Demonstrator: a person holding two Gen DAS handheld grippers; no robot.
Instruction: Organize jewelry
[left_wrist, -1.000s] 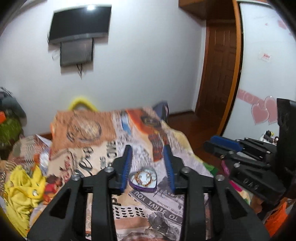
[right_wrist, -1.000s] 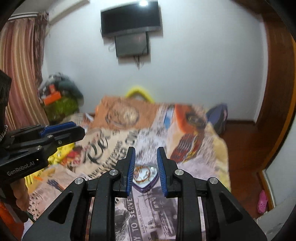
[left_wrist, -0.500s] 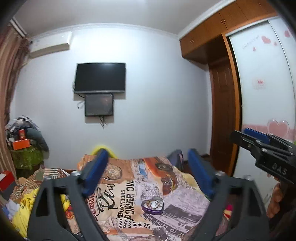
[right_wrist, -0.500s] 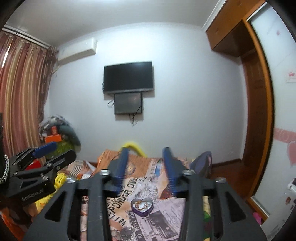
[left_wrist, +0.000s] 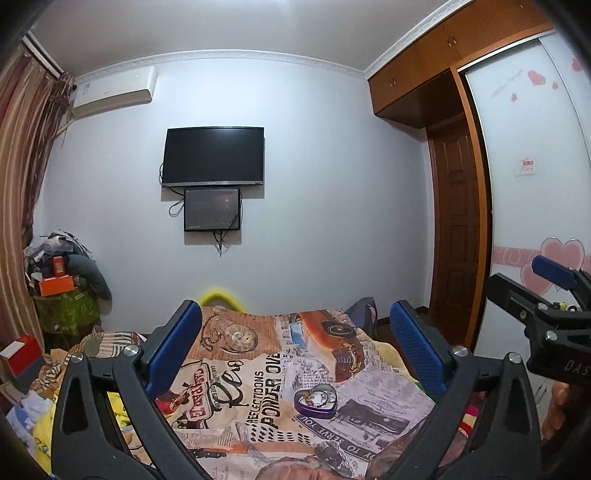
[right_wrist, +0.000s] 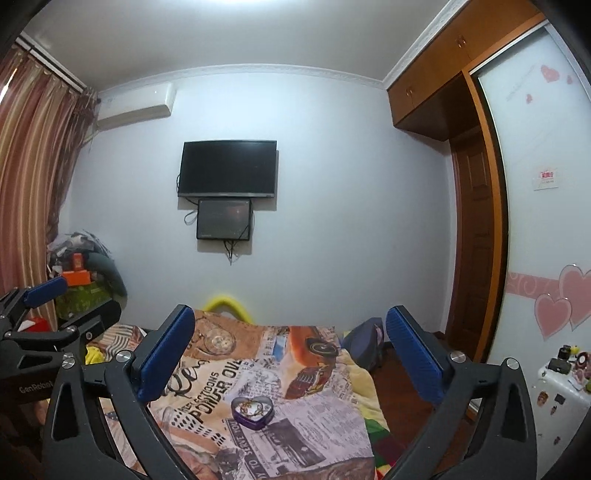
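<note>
A purple heart-shaped tin (left_wrist: 316, 400) lies open on the printed bedspread (left_wrist: 258, 384), with gold jewelry (left_wrist: 318, 397) inside. It also shows in the right wrist view (right_wrist: 252, 407). My left gripper (left_wrist: 295, 350) is wide open and empty, held back above the near end of the bed. My right gripper (right_wrist: 291, 350) is wide open and empty too, well short of the tin. The right gripper shows at the right edge of the left wrist view (left_wrist: 543, 314); the left gripper shows at the left edge of the right wrist view (right_wrist: 48, 325).
The bed's far end meets a yellow hoop (left_wrist: 219, 295) at the white wall under a TV (left_wrist: 214, 157). Piled clothes and boxes (left_wrist: 62, 280) stand left. A wooden door (left_wrist: 458, 251) and wardrobe are right. A white cabinet with small items (right_wrist: 561, 373) stands at the far right.
Both grippers have pulled back and up from around the tin and opened wide. The tin stays on the bedspread and now looks small and far.
</note>
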